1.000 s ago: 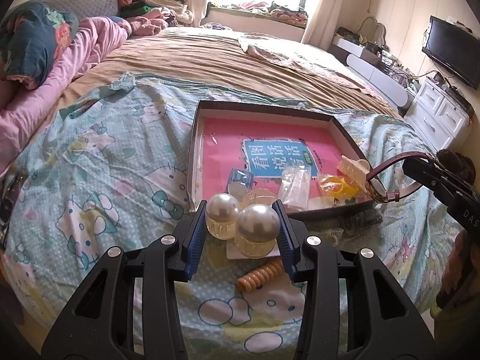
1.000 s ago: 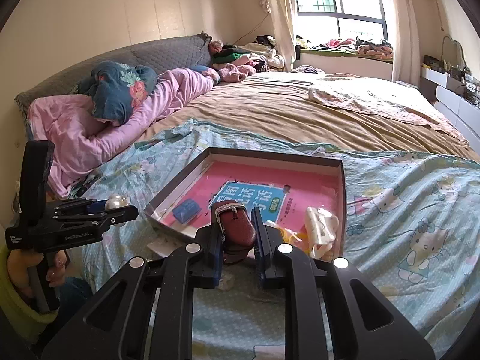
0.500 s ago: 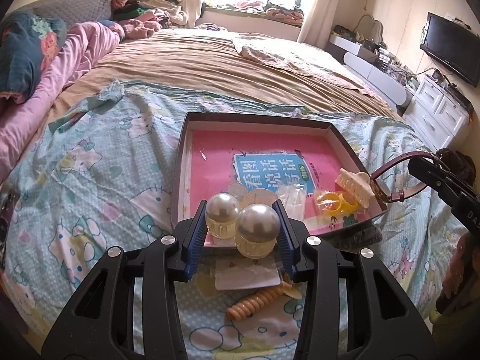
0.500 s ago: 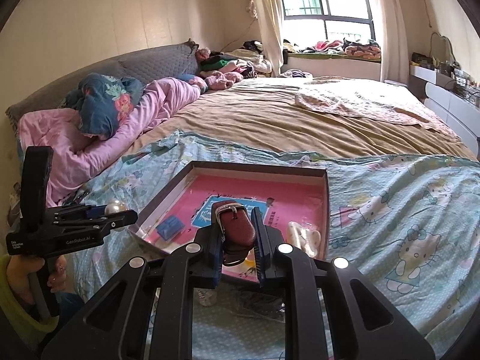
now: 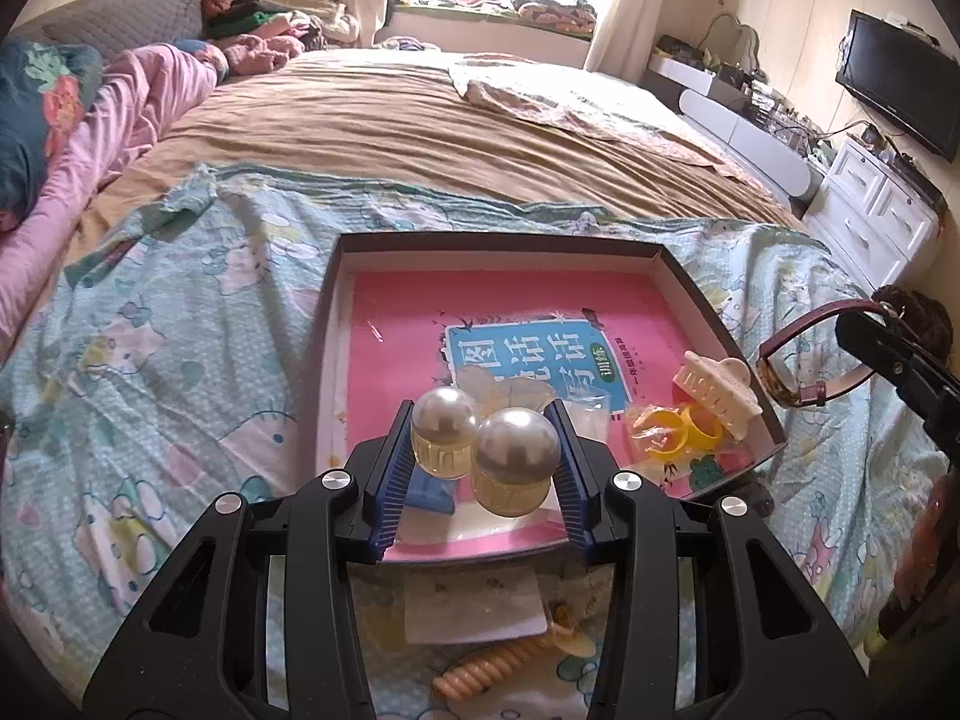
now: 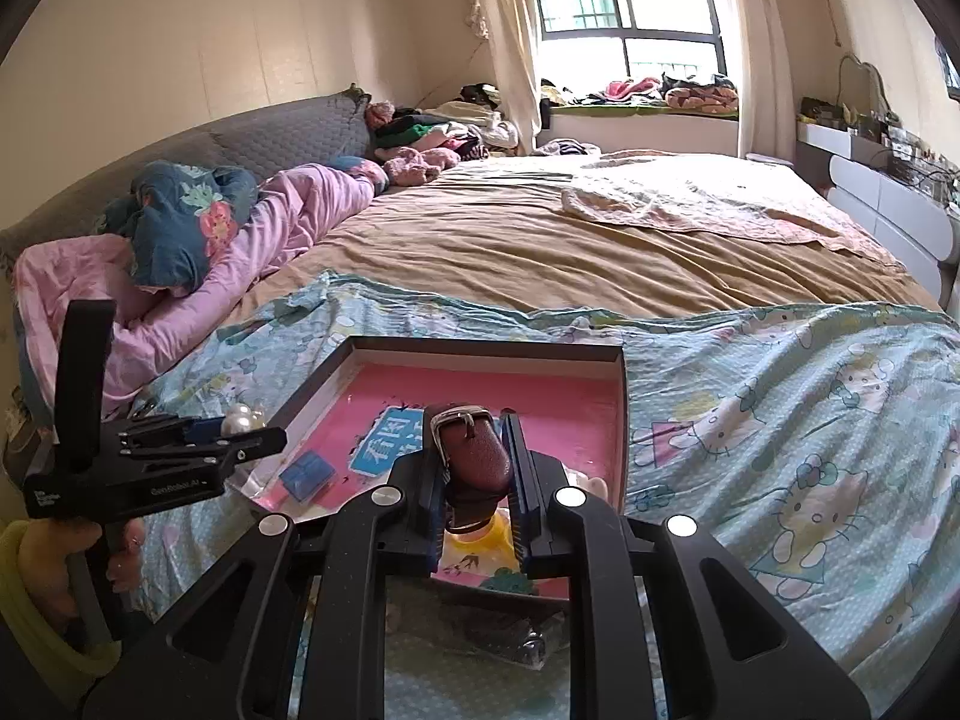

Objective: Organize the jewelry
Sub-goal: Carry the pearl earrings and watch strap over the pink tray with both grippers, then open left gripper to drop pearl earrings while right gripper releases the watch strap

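Note:
My left gripper (image 5: 483, 450) is shut on a hair clip with two big pearls (image 5: 489, 447) and holds it over the near edge of a shallow dark box (image 5: 510, 246) with a pink book inside. My right gripper (image 6: 474, 468) is shut on a maroon leather watch (image 6: 471, 450), above the box's near right corner (image 6: 621, 396). The watch also shows at the right of the left wrist view (image 5: 798, 360). In the box lie a cream claw clip (image 5: 717, 393), yellow rings in a bag (image 5: 675, 432) and a blue pad (image 5: 429, 495).
An orange spiral hair tie (image 5: 489, 666) and a white card (image 5: 474, 606) lie on the Hello Kitty sheet (image 5: 168, 360) in front of the box. A clear packet (image 6: 510, 639) lies under my right gripper. Pink bedding sits at the left, white drawers at the right.
Both grippers have moved forward toward the box. The pearl clip now hangs over the box's near edge; the watch is closer above the box's near right part.

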### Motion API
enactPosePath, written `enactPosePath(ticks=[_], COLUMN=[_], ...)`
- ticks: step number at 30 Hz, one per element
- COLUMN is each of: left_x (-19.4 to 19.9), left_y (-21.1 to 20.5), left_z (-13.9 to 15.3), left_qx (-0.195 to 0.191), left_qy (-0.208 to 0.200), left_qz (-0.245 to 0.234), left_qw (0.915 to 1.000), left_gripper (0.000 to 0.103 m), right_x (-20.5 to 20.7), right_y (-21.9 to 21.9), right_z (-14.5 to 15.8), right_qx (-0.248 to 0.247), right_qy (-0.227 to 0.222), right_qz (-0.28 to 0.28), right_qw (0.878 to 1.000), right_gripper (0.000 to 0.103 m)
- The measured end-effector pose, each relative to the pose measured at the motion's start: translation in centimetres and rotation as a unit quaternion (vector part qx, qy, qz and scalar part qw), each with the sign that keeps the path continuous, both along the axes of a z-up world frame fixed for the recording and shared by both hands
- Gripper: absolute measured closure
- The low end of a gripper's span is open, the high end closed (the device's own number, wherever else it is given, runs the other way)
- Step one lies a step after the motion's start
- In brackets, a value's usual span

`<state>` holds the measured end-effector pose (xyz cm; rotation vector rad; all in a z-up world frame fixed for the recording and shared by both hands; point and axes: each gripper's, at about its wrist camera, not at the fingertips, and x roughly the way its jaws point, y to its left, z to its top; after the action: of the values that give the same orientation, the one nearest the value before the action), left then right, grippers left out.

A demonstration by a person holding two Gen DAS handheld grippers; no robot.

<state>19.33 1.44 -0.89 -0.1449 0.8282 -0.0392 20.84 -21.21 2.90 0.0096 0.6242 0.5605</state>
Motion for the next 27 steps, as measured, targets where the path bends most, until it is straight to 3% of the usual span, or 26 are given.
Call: enactPosePath(ticks=[16,27], left_x=[2.4,2.9], left_y=[0.6,0.2], left_z=[-3.6,-4.2], left_qx=[-0.021,-0.017], left_qy=[0.037,0.034], left_qz=[-0.015,-0.028], left_qw=[0.9990,0.9989], left_gripper=[0.069,0.068], right_x=[2.8,4.5], right_y=[1.4,2.7], right_z=[-1.9,-4.6], right_qx=[-0.013,-0.028], right_qy=[0.023,0.047], right_qz=[-0.018,-0.024], right_qw=[0.999,0.998], right_gripper=[0.087,0.087])
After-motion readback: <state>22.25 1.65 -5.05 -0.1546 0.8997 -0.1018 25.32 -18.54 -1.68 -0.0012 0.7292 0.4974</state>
